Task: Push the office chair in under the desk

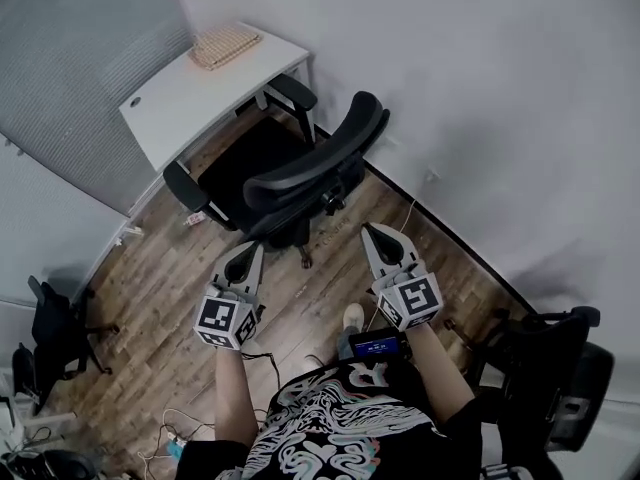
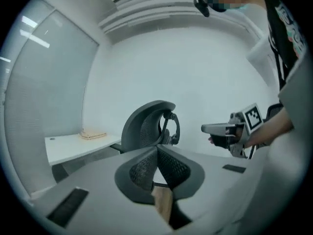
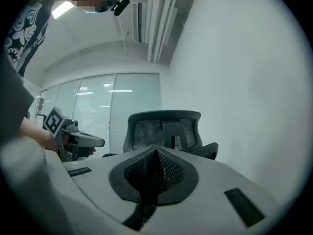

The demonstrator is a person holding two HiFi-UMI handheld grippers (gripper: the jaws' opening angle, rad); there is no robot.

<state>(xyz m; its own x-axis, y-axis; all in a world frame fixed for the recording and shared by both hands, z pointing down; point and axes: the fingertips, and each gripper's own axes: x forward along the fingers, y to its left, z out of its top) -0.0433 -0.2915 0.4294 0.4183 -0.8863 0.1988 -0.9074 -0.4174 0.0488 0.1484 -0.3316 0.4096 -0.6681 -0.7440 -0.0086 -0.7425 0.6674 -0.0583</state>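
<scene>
1. The floor (image 1: 170, 268) is the biggest thing – long brown wood planks with a streaky grain.
2. Plain, smooth white walls (image 1: 480, 88) stand on the right. A grey wall with fine lines (image 1: 70, 78) is behind the desk.
3. The desk (image 1: 185, 103) is a flat white rectangle with a smooth top. It sits in the corner, with one small round hole near its left end.
4. The office chair (image 1: 295, 173) is black. It has a curved back made of net-like mesh, a flat dark seat, two padded armrests and legs that spread out low down. It stands right in front of the desk. Its seat is close to the desk's edge, and its back sticks out toward the person.
5. Two more black chairs stand apart from it, one at the far right (image 1: 550, 368) and one at the far left (image 1: 55, 328).
6. The left gripper (image 1: 250, 250) is grey plastic and pointed like a beak. A cube with black and white squares sits at its back. Its two bumpy black pads are pressed together with nothing between them. It is held in the air, short of the chair's back, not touching it.
7. The right gripper (image 1: 372, 232) looks the same – its claw is also closed and empty. It points at the chair's back from nearby.
8. A tan woven mat (image 1: 225, 45), rough and bumpy, lies on the far end of the desk.
9. Thin cables (image 1: 170, 433) curl on the floor by the person's feet.
</scene>
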